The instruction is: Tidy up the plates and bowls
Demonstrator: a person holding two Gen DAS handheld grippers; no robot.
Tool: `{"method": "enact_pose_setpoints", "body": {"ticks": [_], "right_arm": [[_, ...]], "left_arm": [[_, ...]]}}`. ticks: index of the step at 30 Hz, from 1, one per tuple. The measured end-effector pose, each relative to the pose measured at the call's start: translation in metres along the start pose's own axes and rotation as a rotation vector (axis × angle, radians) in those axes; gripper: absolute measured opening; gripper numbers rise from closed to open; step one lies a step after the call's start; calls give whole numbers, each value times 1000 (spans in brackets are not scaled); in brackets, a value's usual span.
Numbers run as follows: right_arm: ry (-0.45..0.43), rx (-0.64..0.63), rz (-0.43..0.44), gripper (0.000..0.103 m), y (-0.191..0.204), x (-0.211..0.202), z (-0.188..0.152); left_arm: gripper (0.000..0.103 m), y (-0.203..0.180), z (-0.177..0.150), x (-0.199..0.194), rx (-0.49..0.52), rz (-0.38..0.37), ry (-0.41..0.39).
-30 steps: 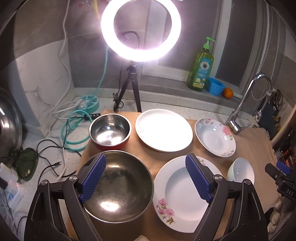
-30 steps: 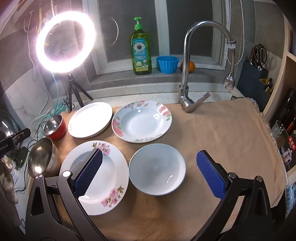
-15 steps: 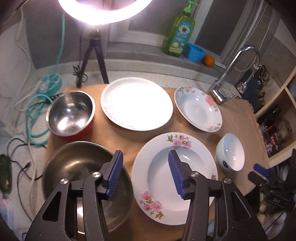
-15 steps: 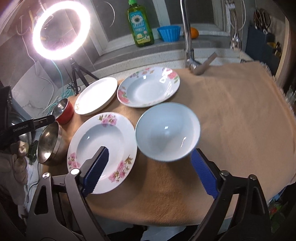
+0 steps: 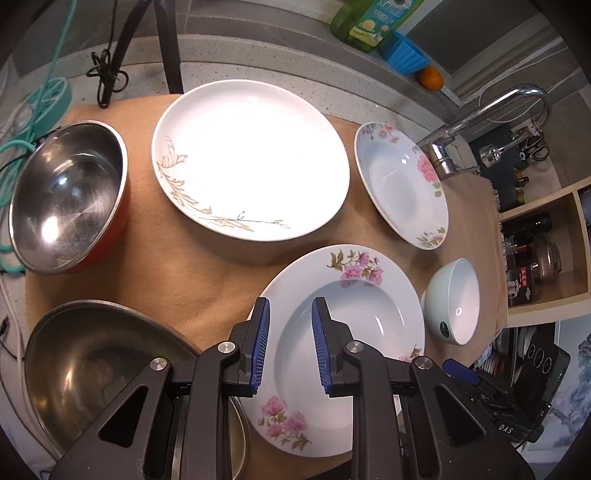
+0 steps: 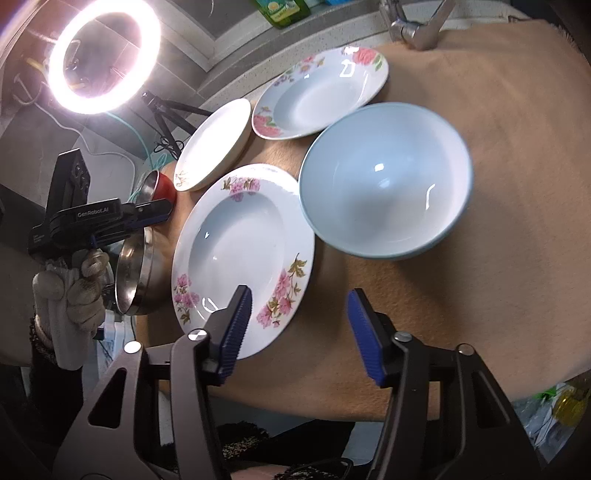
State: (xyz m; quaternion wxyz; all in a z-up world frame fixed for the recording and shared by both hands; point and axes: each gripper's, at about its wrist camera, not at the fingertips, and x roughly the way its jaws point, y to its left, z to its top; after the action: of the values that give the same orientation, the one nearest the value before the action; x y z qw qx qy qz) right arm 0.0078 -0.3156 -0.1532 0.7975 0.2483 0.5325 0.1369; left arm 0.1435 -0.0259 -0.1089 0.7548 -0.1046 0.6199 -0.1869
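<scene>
A deep floral plate (image 5: 347, 350) (image 6: 240, 251) lies at the front of the tan cloth (image 6: 498, 184). My left gripper (image 5: 290, 306) hangs over its left rim, jaws closing, with the rim area between the pads and a gap showing. My right gripper (image 6: 299, 295) points down at the cloth by the plate's right edge, jaws closing on nothing. Beyond it sits a pale blue bowl (image 6: 384, 177) (image 5: 454, 302). A white gold-leaf plate (image 5: 251, 158), a second floral plate (image 5: 402, 184), a small red-sided steel bowl (image 5: 66, 195) and a large steel bowl (image 5: 110, 365) surround them.
A ring light (image 6: 103, 55) on a tripod stands at the back left, with cables (image 5: 22, 122) beside it. A tap (image 5: 480, 125), soap bottle (image 5: 373, 18), blue cup (image 5: 406, 55) and orange (image 5: 430, 77) line the back. Shelves (image 5: 543, 254) stand to the right.
Both grippers have tipped downward and sunk toward the dishes while their jaws narrowed. The left one shifted from over the large steel bowl to the floral plate's left rim.
</scene>
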Motion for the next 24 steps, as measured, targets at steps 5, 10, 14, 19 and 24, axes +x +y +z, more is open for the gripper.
{"method": "enact_pose_setpoints", "body": {"ticks": [5,10,14,19,24], "right_arm": [[34,49,45,44,-5,12,2],[55,83,68,41,-9,23,4],[63,91,75,38,-10,26,4],[73,104,82,37,-13,30,6],[83,111,93,31,-14,33,6]], "left_arm": [[21,4,9,6,-8,29,9],[21,9,15,16,-12,49,35],[21,6,18,21,2,62,49],[21,0,22,30,24,85,70],[21,-8,23,35,64,110,85]]}}
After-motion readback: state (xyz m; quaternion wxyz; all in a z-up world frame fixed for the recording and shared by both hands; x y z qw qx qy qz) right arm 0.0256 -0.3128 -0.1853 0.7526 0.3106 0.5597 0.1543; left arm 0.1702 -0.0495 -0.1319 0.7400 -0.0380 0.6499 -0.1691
